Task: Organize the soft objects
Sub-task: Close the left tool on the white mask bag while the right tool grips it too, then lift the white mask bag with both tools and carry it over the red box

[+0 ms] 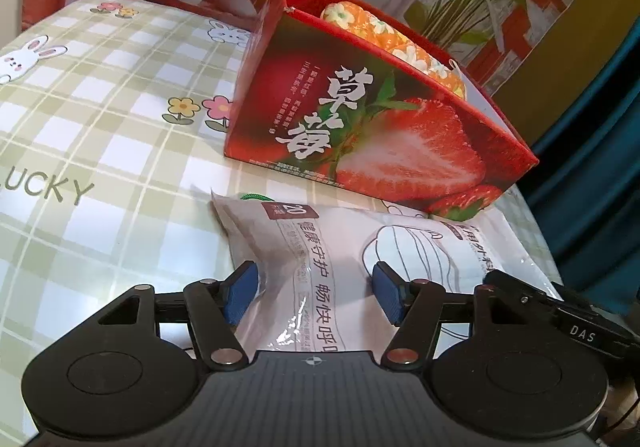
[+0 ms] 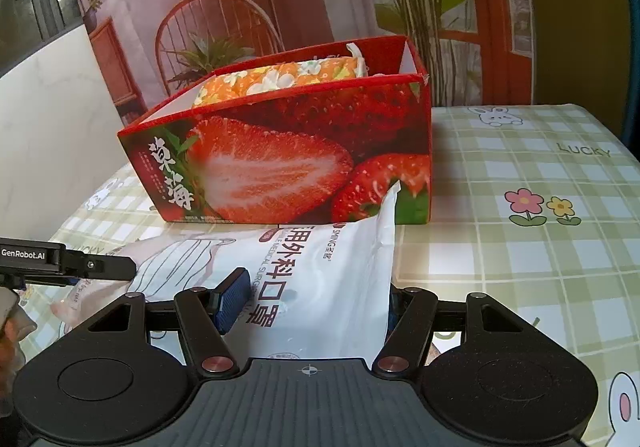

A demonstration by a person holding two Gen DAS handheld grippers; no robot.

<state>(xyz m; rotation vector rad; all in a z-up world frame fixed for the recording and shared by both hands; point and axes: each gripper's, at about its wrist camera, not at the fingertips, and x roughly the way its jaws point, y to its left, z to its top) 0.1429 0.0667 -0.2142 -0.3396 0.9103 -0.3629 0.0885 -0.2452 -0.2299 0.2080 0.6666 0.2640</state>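
Left claw point(image 1: 314, 293) pinching mask packet point(image 1: 340, 247) at one end; right claw point(image 2: 314, 301) pinching opposite end, far pad hidden behind packet. Packet flat on checked counter point(image 1: 100, 151), long axis spanning between claws, print sideways. Beyond claws: strawberry box point(image 1: 360, 119), touching packet's far edge, holding orange floral bundle point(image 2: 280, 81).

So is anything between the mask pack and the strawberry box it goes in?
Nothing visible lies between the mask pack and the strawberry box; the near wall must be cleared, and an orange floral item already fills part.
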